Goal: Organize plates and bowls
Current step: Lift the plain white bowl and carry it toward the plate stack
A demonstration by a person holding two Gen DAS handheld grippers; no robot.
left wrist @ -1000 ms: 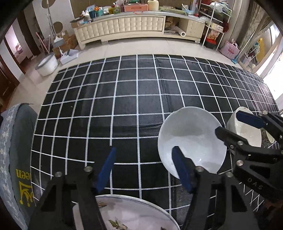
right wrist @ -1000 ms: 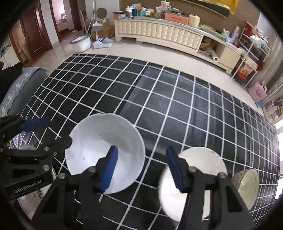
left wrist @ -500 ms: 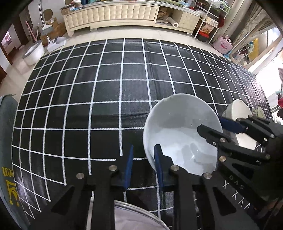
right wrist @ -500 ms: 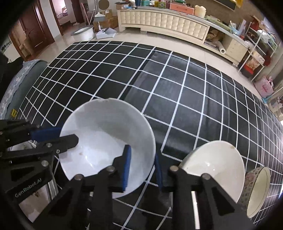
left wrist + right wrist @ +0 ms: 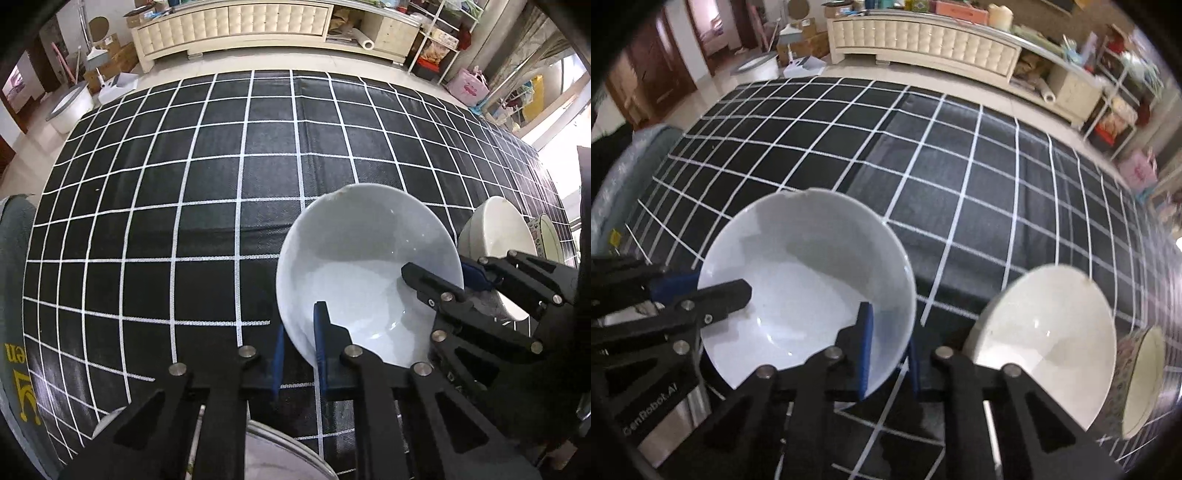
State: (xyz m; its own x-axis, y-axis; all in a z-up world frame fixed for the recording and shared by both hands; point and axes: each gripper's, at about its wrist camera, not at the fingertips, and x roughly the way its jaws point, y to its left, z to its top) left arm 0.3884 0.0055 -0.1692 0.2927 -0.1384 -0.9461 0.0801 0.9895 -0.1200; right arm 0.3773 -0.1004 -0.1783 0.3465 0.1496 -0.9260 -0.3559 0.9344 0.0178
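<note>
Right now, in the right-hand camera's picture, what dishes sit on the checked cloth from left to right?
White bowl, pinched at its rim by both grippers → cream bowl → small patterned bowl at the right edge.

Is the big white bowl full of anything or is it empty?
Empty. The big white bowl shows only its bare, shiny inside in both wrist views, with nothing in it except the gripper fingers clamped over its rim.

white bowl (image 5: 369,258) tilted on checked cloth; cream bowl (image 5: 1045,339) beside; patterned bowl (image 5: 1141,373), perhaps tilted.
</note>
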